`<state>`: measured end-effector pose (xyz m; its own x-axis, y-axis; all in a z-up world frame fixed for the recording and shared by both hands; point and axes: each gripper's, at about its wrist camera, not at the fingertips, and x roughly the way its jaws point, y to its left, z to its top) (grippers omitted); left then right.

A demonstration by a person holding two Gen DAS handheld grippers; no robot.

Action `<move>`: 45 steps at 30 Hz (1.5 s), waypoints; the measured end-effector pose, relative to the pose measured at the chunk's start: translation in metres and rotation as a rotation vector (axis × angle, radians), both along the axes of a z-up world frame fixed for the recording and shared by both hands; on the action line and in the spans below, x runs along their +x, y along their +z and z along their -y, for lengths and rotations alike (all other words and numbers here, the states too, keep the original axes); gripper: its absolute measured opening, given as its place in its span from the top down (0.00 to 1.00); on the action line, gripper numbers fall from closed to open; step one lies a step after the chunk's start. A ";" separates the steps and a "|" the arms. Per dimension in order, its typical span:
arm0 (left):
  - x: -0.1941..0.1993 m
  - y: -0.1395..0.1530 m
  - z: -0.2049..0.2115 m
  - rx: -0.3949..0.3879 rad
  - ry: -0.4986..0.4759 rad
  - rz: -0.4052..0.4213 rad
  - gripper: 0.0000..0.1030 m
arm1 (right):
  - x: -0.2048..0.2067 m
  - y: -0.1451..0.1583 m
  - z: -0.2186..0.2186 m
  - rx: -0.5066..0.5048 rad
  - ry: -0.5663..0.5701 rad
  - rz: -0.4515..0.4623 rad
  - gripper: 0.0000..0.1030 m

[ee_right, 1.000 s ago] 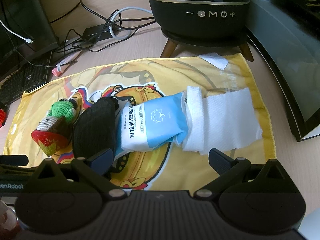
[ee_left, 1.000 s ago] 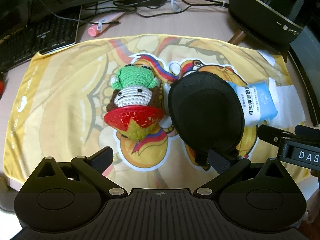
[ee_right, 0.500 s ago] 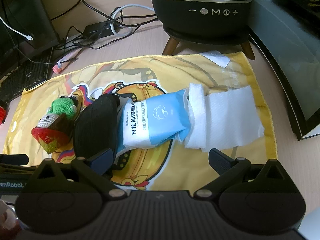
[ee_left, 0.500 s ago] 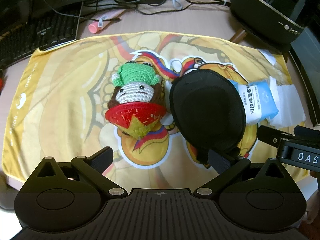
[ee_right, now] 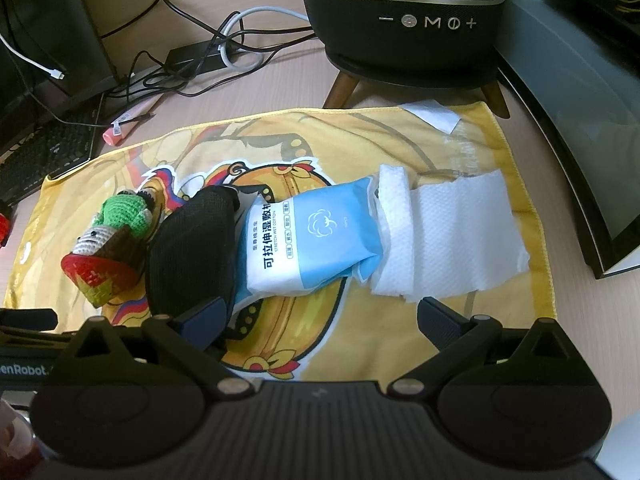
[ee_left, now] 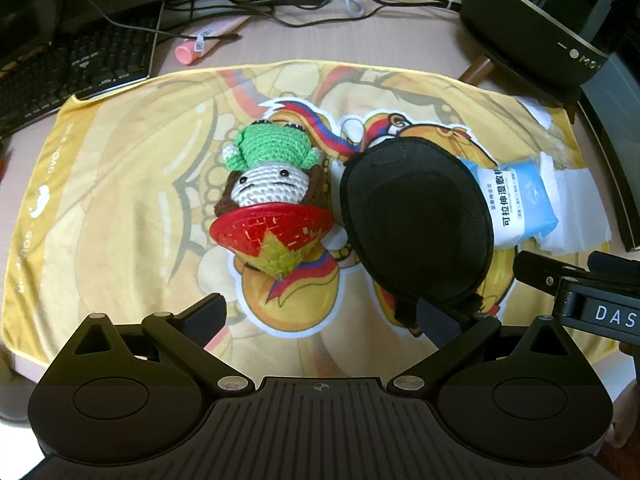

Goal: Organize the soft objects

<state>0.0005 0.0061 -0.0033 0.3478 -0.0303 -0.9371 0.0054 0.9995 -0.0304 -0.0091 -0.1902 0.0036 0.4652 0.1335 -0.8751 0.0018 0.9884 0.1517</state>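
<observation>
On a yellow cloth, a crochet doll, black pouch, blue wipes pack and white tissue lie in 1 row. The left gripper and right gripper hover near, jaws wide, holding nothing.

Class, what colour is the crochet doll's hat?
Red, with a yellow star, on the crochet doll; clearest in the left wrist view.
</observation>
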 end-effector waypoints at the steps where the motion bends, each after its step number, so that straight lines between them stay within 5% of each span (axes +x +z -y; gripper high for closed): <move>1: 0.000 0.000 0.000 -0.001 0.000 -0.001 0.00 | 0.000 0.000 0.000 -0.001 0.001 -0.001 0.00; 26: 0.003 -0.005 -0.002 -0.022 0.012 -0.029 0.00 | -0.001 0.003 0.000 0.003 0.019 0.024 0.00; 35: 0.009 -0.007 -0.004 -0.089 -0.018 -0.030 0.00 | 0.000 0.006 0.012 0.103 0.020 0.057 0.00; 38: 0.009 0.002 -0.008 -0.118 -0.047 0.048 0.00 | 0.002 0.012 0.032 0.168 -0.012 0.119 0.00; 43: 0.002 0.029 -0.006 -0.082 -0.146 0.314 0.00 | 0.003 0.021 0.063 0.064 -0.010 0.318 0.00; 45: 0.003 0.031 -0.001 -0.059 -0.165 0.355 0.00 | 0.008 0.017 0.073 0.027 0.005 0.330 0.00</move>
